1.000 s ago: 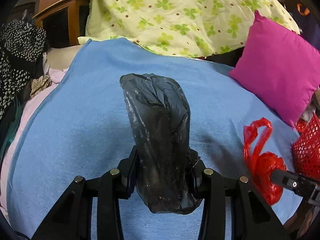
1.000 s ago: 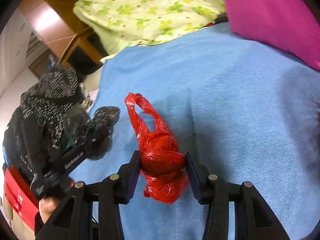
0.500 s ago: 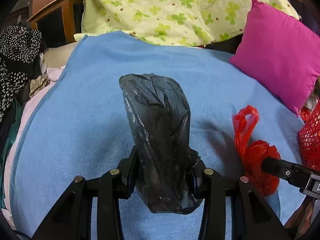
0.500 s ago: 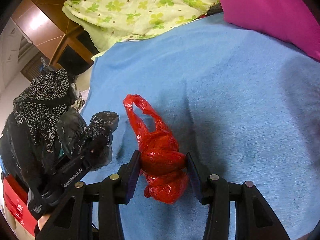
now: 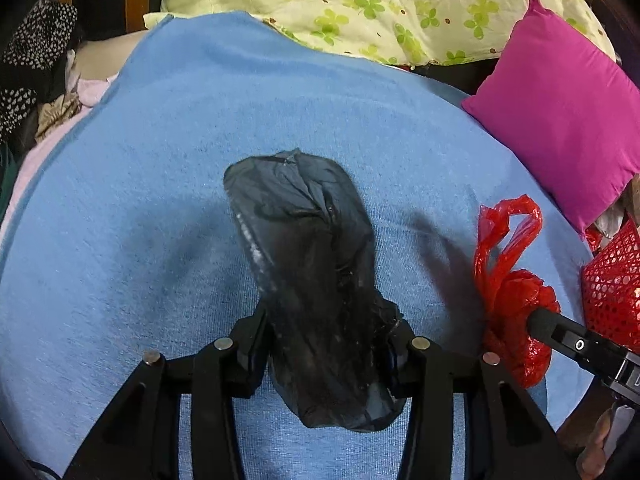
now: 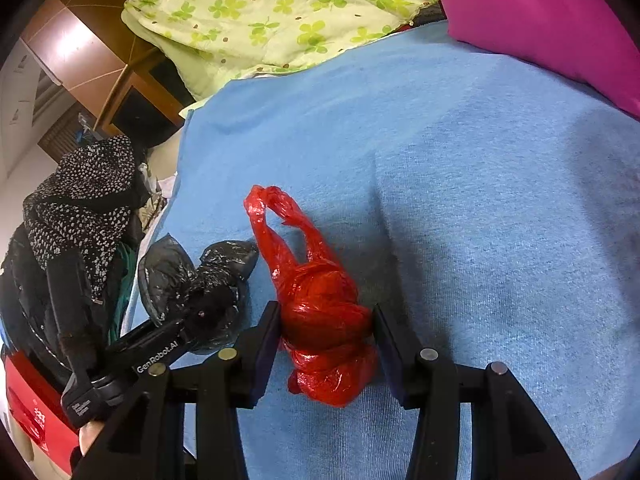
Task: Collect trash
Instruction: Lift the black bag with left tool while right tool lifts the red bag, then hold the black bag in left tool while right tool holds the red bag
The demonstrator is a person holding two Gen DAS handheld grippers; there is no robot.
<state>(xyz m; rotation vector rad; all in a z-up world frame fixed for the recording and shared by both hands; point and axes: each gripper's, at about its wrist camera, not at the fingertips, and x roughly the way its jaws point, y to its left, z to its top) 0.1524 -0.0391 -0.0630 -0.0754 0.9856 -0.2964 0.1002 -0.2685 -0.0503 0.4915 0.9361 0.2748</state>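
Note:
My left gripper [image 5: 326,330] is shut on a crumpled black plastic bag [image 5: 308,264], held above the blue blanket [image 5: 160,200]. My right gripper [image 6: 326,326] is shut on a knotted red plastic bag [image 6: 320,308] with looped handles, also above the blanket [image 6: 480,200]. In the left wrist view the red bag [image 5: 512,296] and the right gripper's fingers [image 5: 560,332] show at the right. In the right wrist view the black bag [image 6: 200,280] and the left gripper [image 6: 208,308] show at the left, close beside the red bag.
A magenta pillow [image 5: 560,92] lies at the right and a green clover quilt [image 5: 380,4] at the back. A red mesh basket [image 5: 612,280] stands at the right edge. Dark speckled clothes [image 6: 80,208] pile at the left, over a red container [image 6: 32,408].
Both grippers have moved forward over the blanket and closer together, each still holding its bag. The red bag sits nearer to the black bag than before.

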